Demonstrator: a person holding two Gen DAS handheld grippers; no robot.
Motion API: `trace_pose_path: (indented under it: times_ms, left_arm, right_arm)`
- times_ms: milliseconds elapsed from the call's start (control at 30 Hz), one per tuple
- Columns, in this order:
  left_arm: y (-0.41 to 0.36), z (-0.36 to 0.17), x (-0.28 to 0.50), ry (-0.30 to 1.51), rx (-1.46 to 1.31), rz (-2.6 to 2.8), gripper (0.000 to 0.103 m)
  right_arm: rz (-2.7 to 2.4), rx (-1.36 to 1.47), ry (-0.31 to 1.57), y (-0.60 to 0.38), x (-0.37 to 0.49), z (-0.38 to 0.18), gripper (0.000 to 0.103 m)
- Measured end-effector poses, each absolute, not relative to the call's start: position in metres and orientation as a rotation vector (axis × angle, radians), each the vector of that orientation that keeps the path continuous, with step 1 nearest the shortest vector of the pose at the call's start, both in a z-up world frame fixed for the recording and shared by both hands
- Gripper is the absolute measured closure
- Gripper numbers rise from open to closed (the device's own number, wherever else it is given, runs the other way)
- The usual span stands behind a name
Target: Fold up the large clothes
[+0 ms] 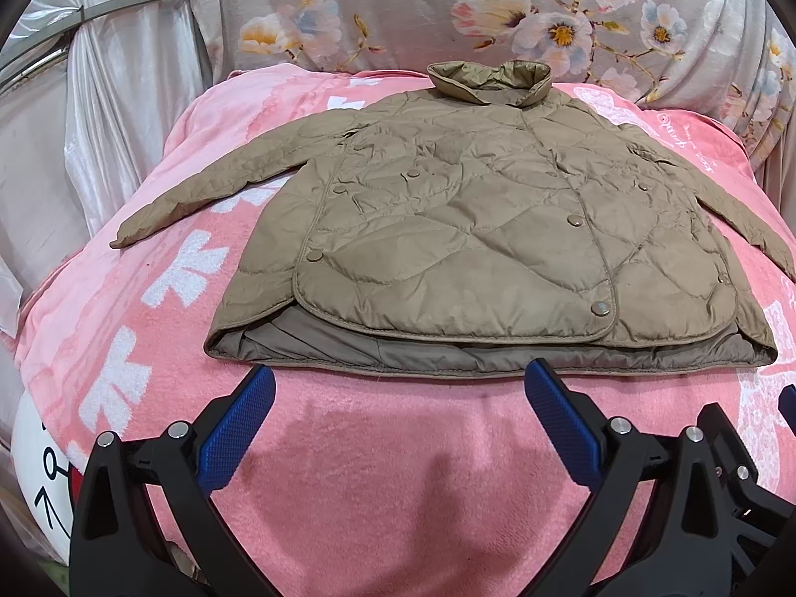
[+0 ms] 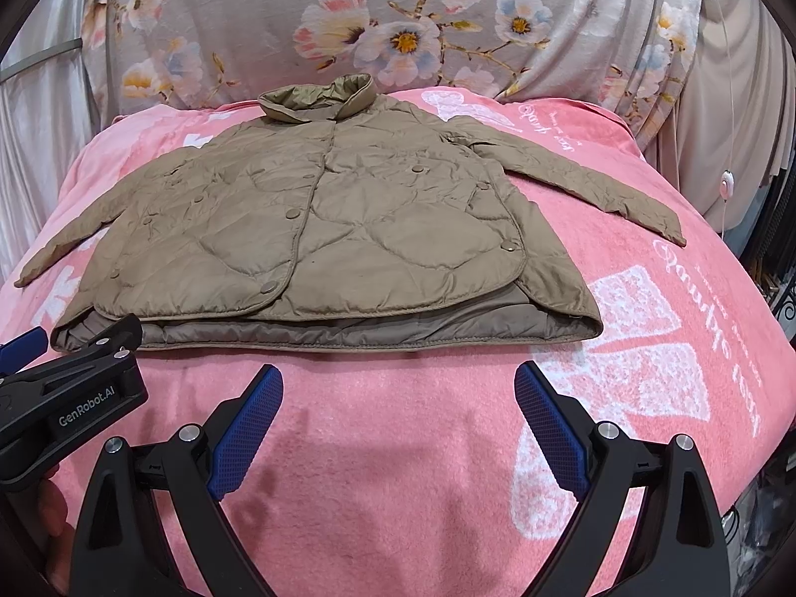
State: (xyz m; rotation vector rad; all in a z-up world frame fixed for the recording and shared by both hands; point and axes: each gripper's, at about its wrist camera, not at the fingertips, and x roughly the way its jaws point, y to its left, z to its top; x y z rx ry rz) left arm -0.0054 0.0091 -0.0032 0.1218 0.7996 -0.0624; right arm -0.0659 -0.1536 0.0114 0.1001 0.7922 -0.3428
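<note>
A tan quilted jacket [image 1: 472, 219] lies flat and buttoned on a pink blanket [image 1: 398, 447], collar at the far end, both sleeves spread out to the sides. It also shows in the right wrist view [image 2: 318, 239]. My left gripper [image 1: 398, 383] is open and empty, hovering just short of the jacket's near hem. My right gripper [image 2: 398, 383] is open and empty, also just before the hem. The left gripper's body [image 2: 74, 388] shows at the left edge of the right wrist view.
The pink blanket [image 2: 646, 348] covers a bed. A grey floral cover [image 1: 447, 10] rises behind the jacket. Shiny white curtains [image 1: 99, 124] hang at the left. A white cord with a switch [image 2: 727, 181] hangs at the right.
</note>
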Motion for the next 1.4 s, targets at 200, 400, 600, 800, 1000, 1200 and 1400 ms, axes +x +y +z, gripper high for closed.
trace_pose_path:
  times_ms: [200,400,600,800,1000,1200,1400]
  left_arm:
    - [0.01,-0.004,-0.005,0.8,0.122,-0.059,0.005]
    - [0.015,-0.006,-0.003,0.802,0.118,-0.055,0.005]
    - [0.019,-0.007,0.0,0.804,0.114,-0.05,0.005]
    - [0.027,-0.002,0.014,0.793,0.099,-0.02,0.005]
    - [0.044,0.006,0.04,0.783,0.072,0.026,0.005]
    - [0.052,0.008,0.066,0.763,0.089,0.082,0.005]
    - [0.065,0.001,0.094,0.787,0.053,0.131,0.005]
  right_arm:
    - [-0.342,0.1,0.796,-0.153,-0.067,0.01,0.011]
    - [-0.342,0.099,0.795,-0.154,-0.066,0.009,0.011]
    - [-0.347,0.099,0.793,-0.156,-0.066,0.009,0.011]
    - [-0.377,0.221,0.779,-0.218,-0.055,0.016,0.011]
    - [-0.461,0.496,0.73,-0.34,-0.042,0.023,0.011]
    - [-0.542,0.693,0.685,-0.447,-0.021,0.013,0.011]
    - [-0.611,0.848,0.683,-0.517,0.001,-0.011,0.011]
